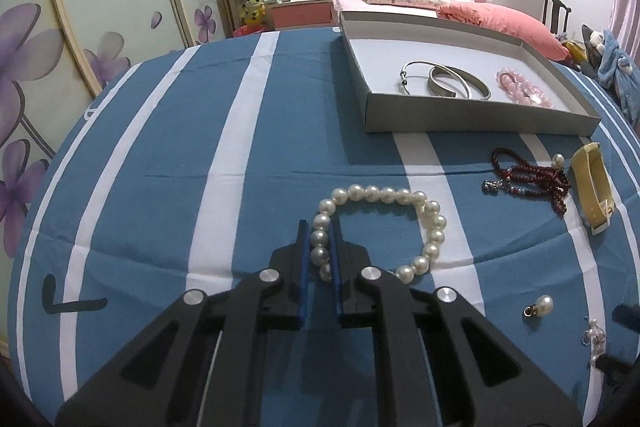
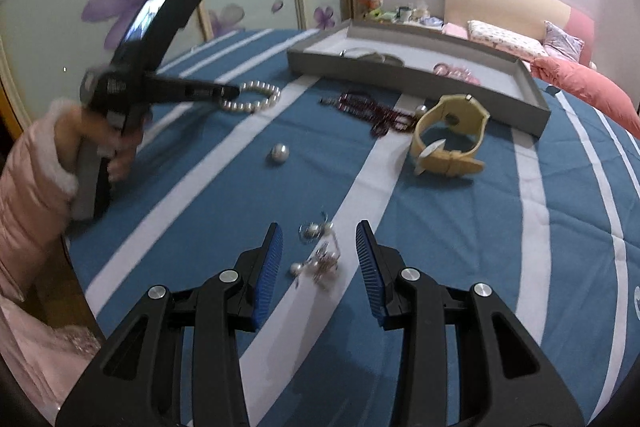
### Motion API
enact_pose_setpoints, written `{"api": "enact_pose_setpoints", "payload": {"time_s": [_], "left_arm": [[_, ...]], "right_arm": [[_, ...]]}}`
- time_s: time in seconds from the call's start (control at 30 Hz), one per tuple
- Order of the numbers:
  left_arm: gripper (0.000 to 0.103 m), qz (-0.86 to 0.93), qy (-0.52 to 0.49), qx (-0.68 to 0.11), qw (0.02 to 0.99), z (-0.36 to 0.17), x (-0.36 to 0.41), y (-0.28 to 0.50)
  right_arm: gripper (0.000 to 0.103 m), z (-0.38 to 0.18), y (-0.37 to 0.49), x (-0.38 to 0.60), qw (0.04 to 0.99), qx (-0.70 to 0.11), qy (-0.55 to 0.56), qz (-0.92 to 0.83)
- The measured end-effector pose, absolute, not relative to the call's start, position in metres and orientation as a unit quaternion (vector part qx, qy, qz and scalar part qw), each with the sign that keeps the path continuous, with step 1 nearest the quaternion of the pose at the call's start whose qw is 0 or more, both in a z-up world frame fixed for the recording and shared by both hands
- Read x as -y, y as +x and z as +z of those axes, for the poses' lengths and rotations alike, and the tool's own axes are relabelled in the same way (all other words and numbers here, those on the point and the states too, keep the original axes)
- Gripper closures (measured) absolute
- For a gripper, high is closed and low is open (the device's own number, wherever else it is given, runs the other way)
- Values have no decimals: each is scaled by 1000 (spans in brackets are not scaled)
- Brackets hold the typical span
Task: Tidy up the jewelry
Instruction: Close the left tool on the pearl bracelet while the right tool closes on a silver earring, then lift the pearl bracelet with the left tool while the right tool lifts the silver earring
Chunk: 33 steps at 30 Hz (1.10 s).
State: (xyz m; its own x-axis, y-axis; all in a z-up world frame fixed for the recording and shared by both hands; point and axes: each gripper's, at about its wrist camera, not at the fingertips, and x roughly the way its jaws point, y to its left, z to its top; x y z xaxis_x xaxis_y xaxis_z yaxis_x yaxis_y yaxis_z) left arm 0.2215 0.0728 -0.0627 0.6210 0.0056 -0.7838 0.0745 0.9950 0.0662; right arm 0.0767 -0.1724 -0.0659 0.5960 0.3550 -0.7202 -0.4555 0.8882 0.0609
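1. the grey box (image 1: 472,119) stands at the far side of the blue striped cloth (image 1: 248,155), and some jewelry already lies inside it: the silver bangles (image 1: 448,81) and the pink bead bracelet (image 1: 524,91); this part of the task looks done
2. the left gripper (image 1: 320,239) is closed on the pearl bracelet (image 1: 400,227); its blue pads press on the beads at the near left part of the ring, and the rest of the bracelet lies on the cloth, so it seems not lifted yet
3. the right gripper (image 2: 319,247) is open above the small pearl earrings (image 2: 318,255); they lie between its pads, but the pads do not touch them
4. on the cloth, outside the box, remain the dark red bead necklace (image 1: 532,179), the yellow watch (image 1: 592,183) and one loose pearl pendant (image 1: 540,306)
5. as a judgement, less than half is sorted: two or three pieces are in the box, five pieces wait, and the pearl bracelet is probably the next to go in
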Motion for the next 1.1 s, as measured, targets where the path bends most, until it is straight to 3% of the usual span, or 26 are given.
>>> {"api": "enact_pose_setpoints", "payload": {"time_s": [0.13,0.2,0.27,0.47,0.73,1.1], "left_arm": [[92,-19,46,-435,899,-63,-73,221],[92,-19,46,-435,899,-63,-72,222],[92,-19,45,-435,899,-62,-73,221],[92,-18,35,-435,900,-61,-72,222],[93,-22,5,-431,902,-58,-80,216],[93,-41,-9,-375,926,-27,-75,193]], "right_arm": [[77,-71,75,172,888,-399,-79,213],[90,-70,74,176,890,-400,-79,205],[92,-69,75,181,891,-402,-72,199],[95,-64,81,197,905,-388,-52,166],[95,-26,85,224,941,-310,-11,137],[95,13,98,249,965,-239,8,104]]}}
